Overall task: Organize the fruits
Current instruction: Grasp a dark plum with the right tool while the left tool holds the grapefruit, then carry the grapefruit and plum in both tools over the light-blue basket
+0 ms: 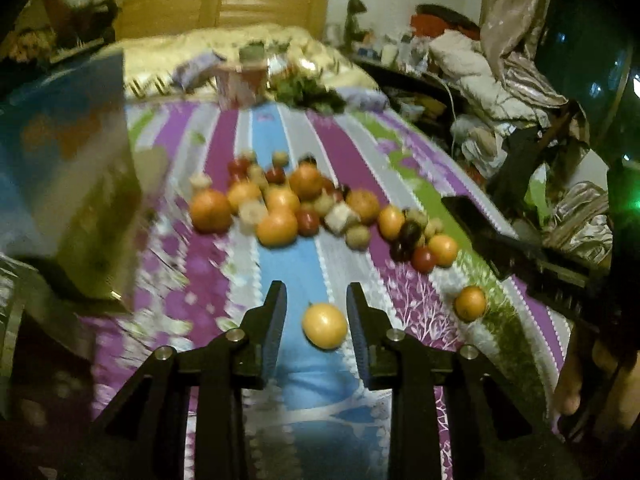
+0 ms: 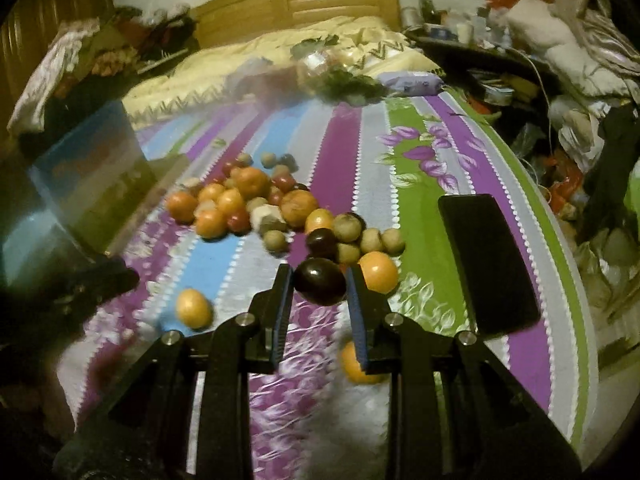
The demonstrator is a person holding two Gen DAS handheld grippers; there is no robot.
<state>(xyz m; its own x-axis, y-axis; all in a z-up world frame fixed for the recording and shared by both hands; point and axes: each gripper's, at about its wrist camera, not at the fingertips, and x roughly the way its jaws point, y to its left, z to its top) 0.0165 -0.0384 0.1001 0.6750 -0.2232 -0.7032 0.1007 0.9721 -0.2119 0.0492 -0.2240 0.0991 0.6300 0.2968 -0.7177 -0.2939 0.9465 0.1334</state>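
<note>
Two grippers hover over a bed. The right gripper is clamped on a dark plum, its blue pads pressing the fruit from both sides and holding it clear of the striped bedsheet. Just behind the plum an orange sits by the right finger, and another orange shows on the sheet, partly hidden by that finger.

The left gripper has its jaws drawn in narrow and grips nothing; a yellow-orange fruit shows in the gap between its fingers but lies on the sheet below. The right wrist view shows that same fruit resting alone on a blue stripe.

Farther up the bed lies the pile of fruit: oranges, small red fruits, pale brown round ones and another dark plum, touching one another. A black phone lies flat to the right of the pile, and a blurred blue-and-green box stands to its left. Beyond are a cream quilt and a wooden headboard.
</note>
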